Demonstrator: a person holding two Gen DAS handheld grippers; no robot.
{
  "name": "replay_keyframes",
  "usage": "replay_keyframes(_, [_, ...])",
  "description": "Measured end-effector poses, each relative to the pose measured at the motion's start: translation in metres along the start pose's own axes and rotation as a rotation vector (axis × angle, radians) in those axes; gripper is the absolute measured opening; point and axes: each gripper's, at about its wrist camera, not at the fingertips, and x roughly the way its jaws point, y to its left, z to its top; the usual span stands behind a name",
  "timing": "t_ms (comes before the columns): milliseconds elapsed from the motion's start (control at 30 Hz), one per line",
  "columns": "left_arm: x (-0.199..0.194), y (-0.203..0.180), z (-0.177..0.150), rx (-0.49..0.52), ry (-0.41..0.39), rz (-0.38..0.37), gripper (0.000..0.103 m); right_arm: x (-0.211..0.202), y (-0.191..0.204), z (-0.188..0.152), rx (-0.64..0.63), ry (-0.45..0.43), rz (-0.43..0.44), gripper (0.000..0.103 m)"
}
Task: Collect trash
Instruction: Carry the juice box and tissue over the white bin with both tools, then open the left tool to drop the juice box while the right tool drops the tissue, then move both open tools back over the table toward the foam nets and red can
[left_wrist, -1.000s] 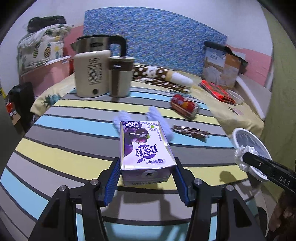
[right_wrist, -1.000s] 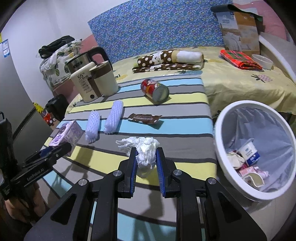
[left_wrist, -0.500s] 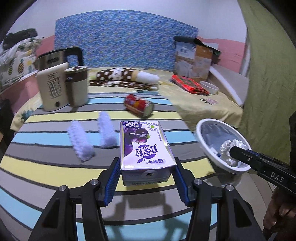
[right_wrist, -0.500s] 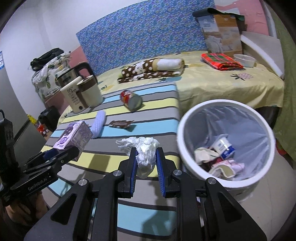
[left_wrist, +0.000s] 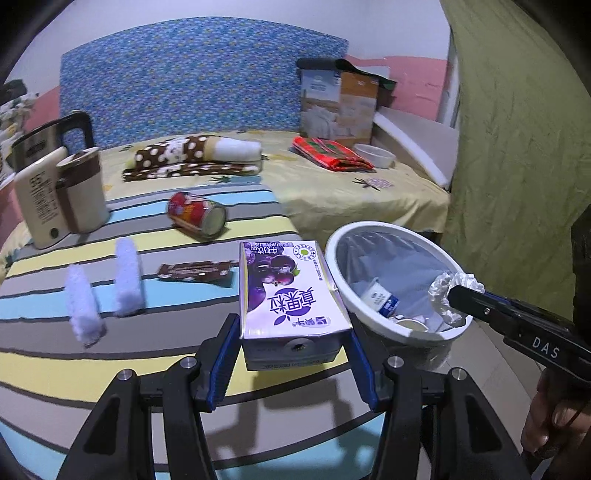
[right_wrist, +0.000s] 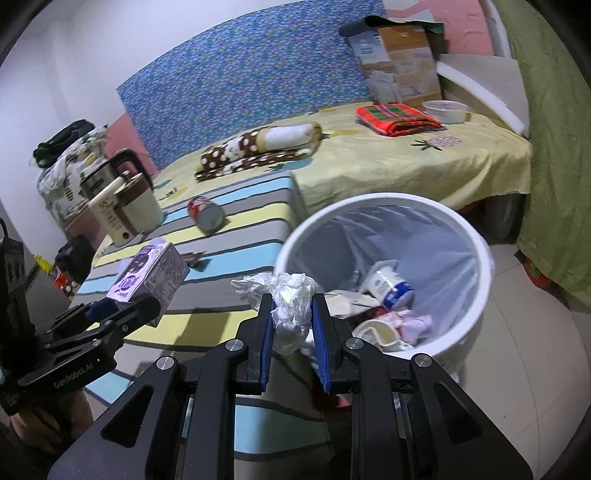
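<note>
1. Tissue (right_wrist: 291, 308) sits pinched between the nearly closed fingers of your right gripper (right_wrist: 292, 325), hanging at the near rim of the bin (right_wrist: 476, 266); carry it further over the opening before you let go.
2. Your left gripper (left_wrist: 293, 343) is spread wide, clamped on the carton (left_wrist: 288, 291) above the table (left_wrist: 110, 354). Keep it level and bring it over the bin next.
3. The can (left_wrist: 195, 218) and wrapper (left_wrist: 195, 271) lie on the table for later.

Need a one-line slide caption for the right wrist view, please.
Right gripper carries crumpled tissue toward the white bin; left gripper holds the purple carton.
</note>
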Motion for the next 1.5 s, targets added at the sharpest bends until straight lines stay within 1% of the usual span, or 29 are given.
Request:
replay_keyframes(433, [0.041,-0.035,0.012,0.060,0.031,-0.097,0.055,0.005,-0.042,0.001,0.073,0.004,-0.076,0.022])
replay_keyframes(700, [0.065,-0.056,0.018,0.098,0.052,-0.159,0.055,0.015,-0.062,0.002,0.107,0.031,-0.125,0.023])
replay_keyframes(867, [0.080,-0.068,0.023,0.119,0.064,-0.189,0.056,0.021,-0.072,0.004,0.117,0.046,-0.147,0.025])
replay_keyframes(967, [0.090,-0.073,0.027,0.127,0.077,-0.202,0.056,0.025,-0.076,0.005,0.117,0.062,-0.165,0.030])
replay_keyframes(1033, [0.097,-0.077,0.029,0.128,0.083,-0.213,0.056,0.026,-0.079,0.004,0.117,0.067,-0.184,0.037])
replay_keyframes(1133, [0.102,-0.081,0.030,0.138,0.084,-0.222,0.057,0.024,-0.081,0.004,0.119,0.060,-0.179,0.045])
replay_keyframes(1367, [0.099,-0.078,0.030,0.132,0.074,-0.226,0.057,0.021,-0.079,0.002,0.127,0.054,-0.172,0.046])
replay_keyframes(1500, [0.091,-0.070,0.030,0.108,0.072,-0.231,0.057,0.015,-0.071,-0.001,0.120,0.047,-0.152,0.046])
